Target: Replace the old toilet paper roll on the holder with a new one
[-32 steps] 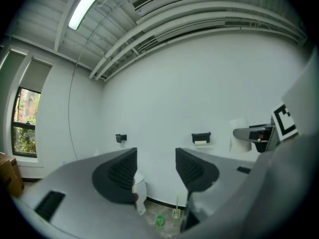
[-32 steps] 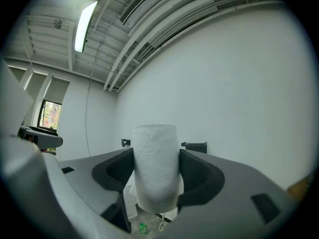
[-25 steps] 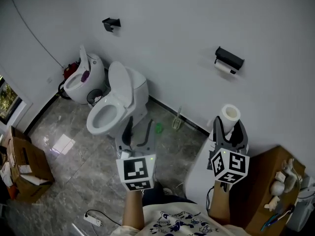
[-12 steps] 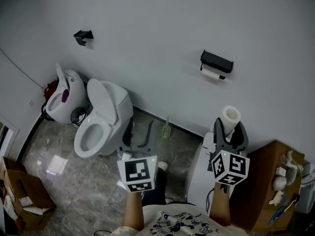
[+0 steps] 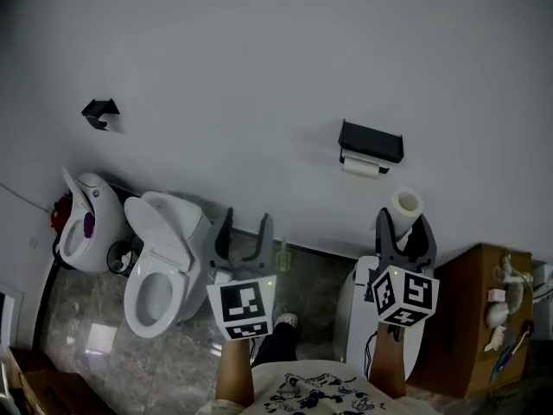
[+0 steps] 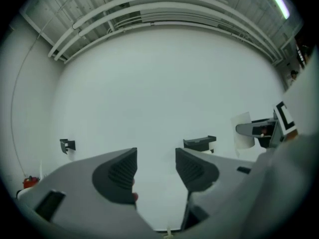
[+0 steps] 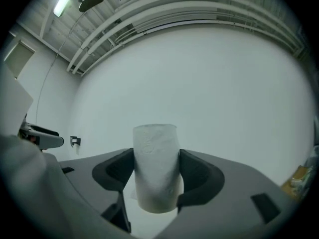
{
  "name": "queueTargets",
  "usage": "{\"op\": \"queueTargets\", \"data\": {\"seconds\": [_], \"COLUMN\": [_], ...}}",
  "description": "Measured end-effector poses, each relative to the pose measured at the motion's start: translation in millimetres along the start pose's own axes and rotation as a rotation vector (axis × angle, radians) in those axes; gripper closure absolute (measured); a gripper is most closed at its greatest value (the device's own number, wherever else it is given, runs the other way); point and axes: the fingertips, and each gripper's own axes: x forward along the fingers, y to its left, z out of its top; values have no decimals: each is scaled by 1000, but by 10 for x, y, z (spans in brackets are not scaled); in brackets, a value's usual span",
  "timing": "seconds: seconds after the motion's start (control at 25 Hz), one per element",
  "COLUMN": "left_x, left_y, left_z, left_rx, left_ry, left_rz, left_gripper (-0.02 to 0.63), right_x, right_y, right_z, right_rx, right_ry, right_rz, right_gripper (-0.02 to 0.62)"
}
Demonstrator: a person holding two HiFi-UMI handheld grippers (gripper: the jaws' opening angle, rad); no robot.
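**New roll held in right gripper, old roll on the wall holder, left gripper free**

Far left on the wall there is one small black bracket [image 5: 101, 112]. Below it are one small white toilet-like unit [image 5: 82, 232] and one full toilet [image 5: 160, 262] with its lid up.

The left gripper [image 5: 244, 233] is released. In the left gripper view its jaws stand apart with only bare wall between them.

Right of centre, one black holder [image 5: 371, 141] is on the far wall. The old roll [image 5: 361, 167] hangs just under its cover. It looks thin and probably nearly used up, though it is too small to be sure.

The right gripper [image 5: 404, 225] is clenched on the new roll [image 7: 156, 166]. The roll stands upright, gripped across its sides low down, with its top standing above the jaws. The holder is well apart from it, up and to the left.

At the right edge, one white bin-like unit [image 5: 359, 318] stands beside one wooden cabinet [image 5: 471, 318].

- **Handling (judgement):** The new roll is light, soft and easily dented, and the paper surface is not slippery.
  - A mild squeeze on the sides should be enough, and a hard pinch would flatten the core.
  - The old roll is lighter and floppier, so it is likely best taken across its body by the free left gripper.
- **Count:** There are two rolls, one holder, two grippers and two toilet units.
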Motion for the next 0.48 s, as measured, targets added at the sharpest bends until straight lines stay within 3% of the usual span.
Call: {"op": "queueTargets", "data": {"seconds": [0.48], "left_x": [1148], "left_y": [4], "left_z": [34], "left_rx": [33], "left_ry": [-17], "left_rz": [-184], "left_gripper": [380], "right_x": [613], "right_y": [-92], "right_z": [-59], "right_rx": [-9], "right_ry": [9], "right_rz": [-181], "right_gripper": [302]}}
